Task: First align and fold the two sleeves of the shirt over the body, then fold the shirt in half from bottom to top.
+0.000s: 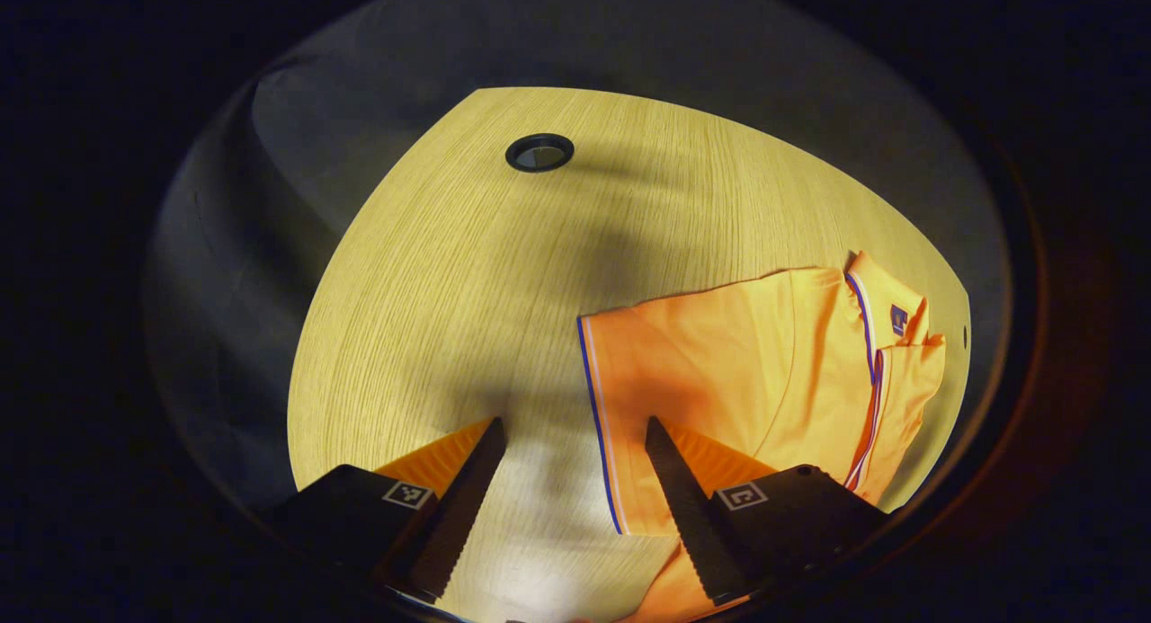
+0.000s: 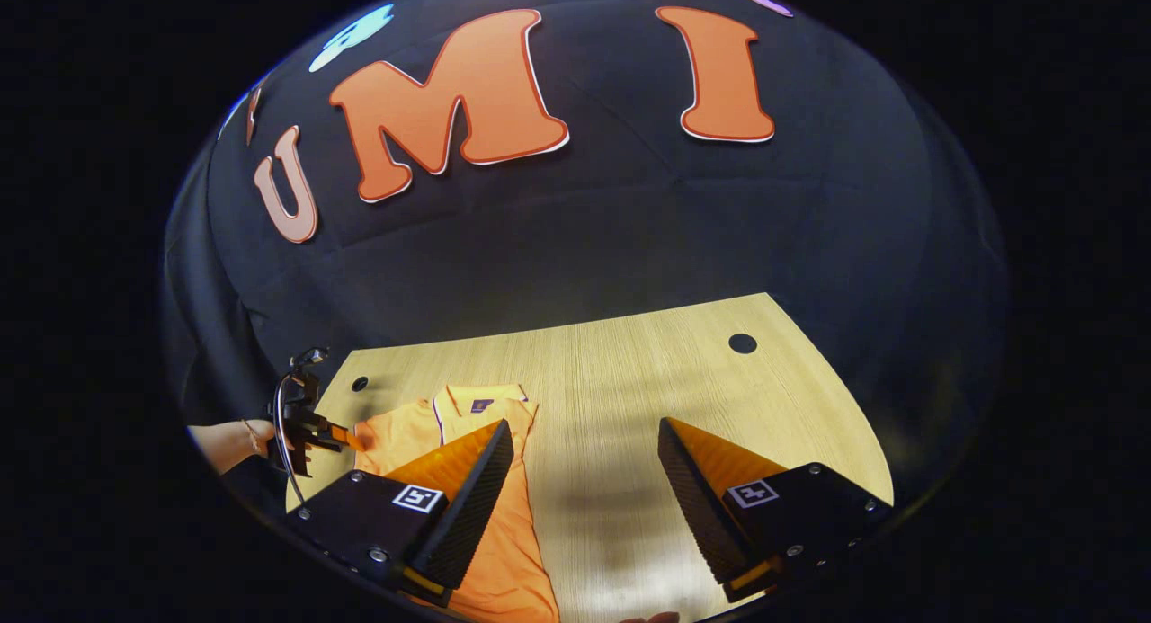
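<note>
both grippers gaped empty above the worktop, so a careless pinch risked bunching the shirt sleeve.

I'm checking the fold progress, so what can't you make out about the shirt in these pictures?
- Left gripper view: the shirt hem runs off the bottom edge, behind the left tool.
- Right gripper view: the right tool finger covers part of the shirt body, and the lower hem is cut off.
- Collar badge: too small.
</note>
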`<state>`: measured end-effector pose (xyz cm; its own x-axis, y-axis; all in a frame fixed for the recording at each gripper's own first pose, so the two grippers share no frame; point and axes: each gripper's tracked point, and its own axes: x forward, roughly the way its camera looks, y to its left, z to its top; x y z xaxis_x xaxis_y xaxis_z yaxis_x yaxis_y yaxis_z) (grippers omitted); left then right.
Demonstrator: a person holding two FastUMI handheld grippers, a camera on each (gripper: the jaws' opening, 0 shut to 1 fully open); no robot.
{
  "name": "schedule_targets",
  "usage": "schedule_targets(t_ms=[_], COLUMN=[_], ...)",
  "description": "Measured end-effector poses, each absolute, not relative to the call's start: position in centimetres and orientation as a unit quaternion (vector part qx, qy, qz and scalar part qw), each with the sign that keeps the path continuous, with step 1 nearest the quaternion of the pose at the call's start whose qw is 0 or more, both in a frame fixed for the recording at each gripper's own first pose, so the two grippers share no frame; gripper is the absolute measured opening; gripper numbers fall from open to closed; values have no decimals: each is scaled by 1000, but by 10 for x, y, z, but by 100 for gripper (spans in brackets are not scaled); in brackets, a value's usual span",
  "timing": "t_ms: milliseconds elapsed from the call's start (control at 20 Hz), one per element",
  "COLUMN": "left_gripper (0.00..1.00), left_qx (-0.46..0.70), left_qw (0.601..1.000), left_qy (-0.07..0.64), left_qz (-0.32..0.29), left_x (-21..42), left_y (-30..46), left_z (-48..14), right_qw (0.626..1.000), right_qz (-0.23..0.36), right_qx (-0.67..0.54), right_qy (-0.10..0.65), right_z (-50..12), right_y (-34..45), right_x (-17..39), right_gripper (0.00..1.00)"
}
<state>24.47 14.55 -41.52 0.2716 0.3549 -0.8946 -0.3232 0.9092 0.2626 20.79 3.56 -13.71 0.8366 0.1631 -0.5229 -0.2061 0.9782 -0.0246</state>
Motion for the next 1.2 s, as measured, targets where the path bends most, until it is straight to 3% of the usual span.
schedule_targets(t_ms=[50,100,150,200,250,350,400,450,800,1200], left_gripper=[97,85,82,72,57,13,11,2,1,2], left_qx=[8,8,9,9,4,1,9,15,67,107], left_qw=[798,798,798,799,802,808,809,808,828,852], left_qy=[561,562,563,564,561,553,550,552,527,507], left_qz=[217,217,213,209,205,204,207,204,181,71], left_x=[243,242,243,245,246,248,250,247,254,270], left_y=[144,143,139,136,132,132,133,130,105,-19], left_z=[-418,-418,-420,-420,-421,-422,-425,-420,-373,-345], right_qw=[957,957,956,955,954,956,959,962,968,970], right_qz=[96,99,102,103,105,105,104,101,109,118], right_qx=[-38,-39,-39,-40,-42,-46,-48,-48,-33,-31], right_qy=[270,270,272,275,276,269,260,249,225,208], right_z=[-138,-140,-142,-144,-146,-144,-141,-135,-119,-103], right_y=[35,37,39,41,44,45,47,46,52,45], right_x=[209,210,209,208,208,207,206,206,197,185], right_gripper=[99,99,99,99,99,99,99,99,99,99])
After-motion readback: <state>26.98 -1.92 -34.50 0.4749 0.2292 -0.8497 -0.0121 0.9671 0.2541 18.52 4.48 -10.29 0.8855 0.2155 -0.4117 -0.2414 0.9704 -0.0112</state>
